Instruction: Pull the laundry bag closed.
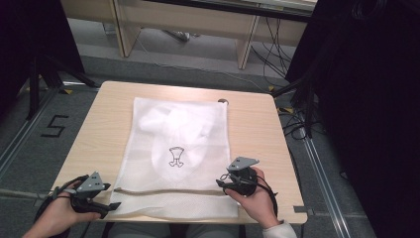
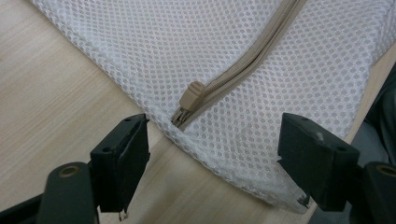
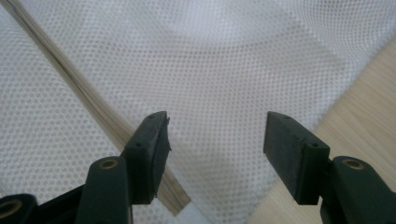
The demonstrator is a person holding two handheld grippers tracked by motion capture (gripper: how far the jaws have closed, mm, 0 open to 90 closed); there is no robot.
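Note:
A white mesh laundry bag (image 1: 173, 148) lies flat on the wooden table (image 1: 252, 129), with a white garment bearing a small black drawing (image 1: 176, 156) inside. A beige zipper (image 1: 168, 191) runs across the bag near its front edge. My left gripper (image 1: 110, 206) sits at the bag's front left corner, open. In the left gripper view its jaws stand wide before the zipper pull (image 2: 191, 95), touching nothing. My right gripper (image 1: 224, 184) hovers at the zipper's right end, open. The right gripper view has the mesh (image 3: 215, 70) and zipper tape (image 3: 93, 109) under its parted jaws.
The table's front edge lies just under both hands. A small dark spot (image 1: 223, 101) sits beyond the bag's far right corner. Desks, cables and black stands stand on the floor beyond and beside the table.

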